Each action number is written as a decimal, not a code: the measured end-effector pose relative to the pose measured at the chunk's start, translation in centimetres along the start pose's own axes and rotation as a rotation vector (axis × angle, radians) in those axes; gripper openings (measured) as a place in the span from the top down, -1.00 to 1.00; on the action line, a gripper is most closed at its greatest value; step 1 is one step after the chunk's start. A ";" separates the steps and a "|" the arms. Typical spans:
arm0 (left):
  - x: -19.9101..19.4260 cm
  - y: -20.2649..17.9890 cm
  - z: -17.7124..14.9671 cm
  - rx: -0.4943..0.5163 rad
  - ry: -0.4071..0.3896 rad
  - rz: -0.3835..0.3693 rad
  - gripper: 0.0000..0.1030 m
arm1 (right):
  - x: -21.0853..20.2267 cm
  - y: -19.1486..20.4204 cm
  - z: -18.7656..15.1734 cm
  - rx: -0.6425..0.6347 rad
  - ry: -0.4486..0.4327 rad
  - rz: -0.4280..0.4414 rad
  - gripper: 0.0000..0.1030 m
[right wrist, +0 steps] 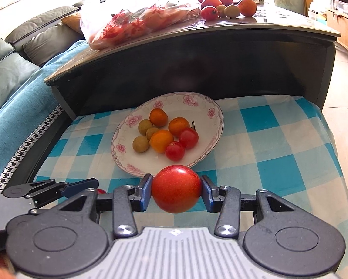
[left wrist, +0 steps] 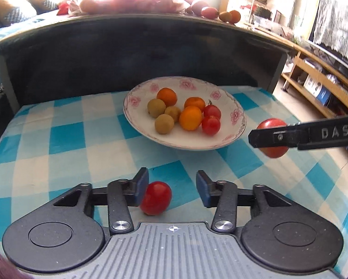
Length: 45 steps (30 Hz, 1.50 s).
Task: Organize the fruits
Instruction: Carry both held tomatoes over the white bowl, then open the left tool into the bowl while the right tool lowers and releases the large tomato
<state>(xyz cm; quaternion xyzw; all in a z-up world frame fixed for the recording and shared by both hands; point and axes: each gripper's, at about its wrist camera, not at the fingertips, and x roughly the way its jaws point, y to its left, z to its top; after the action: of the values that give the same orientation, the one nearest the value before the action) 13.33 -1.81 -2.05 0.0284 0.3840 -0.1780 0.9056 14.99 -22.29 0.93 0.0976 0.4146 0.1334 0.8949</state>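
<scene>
Right gripper (right wrist: 176, 191) pinches a red tomato (right wrist: 176, 188) just short of the floral plate (right wrist: 211, 125), off the checkered cloth (right wrist: 278, 148). Left gripper (left wrist: 172, 187) spread wide; second tomato (left wrist: 155, 198) on the cloth against its left pad (left wrist: 143, 184). Plate holds oranges, green fruits, two small tomatoes.

Left gripper (left wrist: 172, 187): black plastic linkage arms showing, two round black discs at the base, silver screws sitting at the pivots, blue pads (left wrist: 143, 183) lining the fingers. Grey ribbed housing running along the bottom centre with a small white crosshair mark. Right gripper (right wrist: 176, 191): same build, black arms, silver screws, blue pads (right wrist: 146, 191), grey ribbed body. White letters "DAS" showing on its black finger in the left view.
</scene>
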 end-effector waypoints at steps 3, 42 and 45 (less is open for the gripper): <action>0.1 0.5 -0.3 0.009 0.013 0.013 -0.08 | -0.2 0.4 -0.1 -0.009 -0.002 0.006 0.11; -0.1 -1.1 1.0 0.024 -0.008 -0.025 0.29 | -0.5 0.3 1.0 -0.003 -0.028 0.006 0.11; -0.5 -1.2 2.7 0.008 -0.047 -0.035 0.29 | -0.3 0.1 1.9 -0.004 -0.042 0.007 0.11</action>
<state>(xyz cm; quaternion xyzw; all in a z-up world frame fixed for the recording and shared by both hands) 14.46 -3.25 0.32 0.0209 0.3625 -0.1960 0.9109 16.26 -22.38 2.40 0.1001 0.3951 0.1353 0.9031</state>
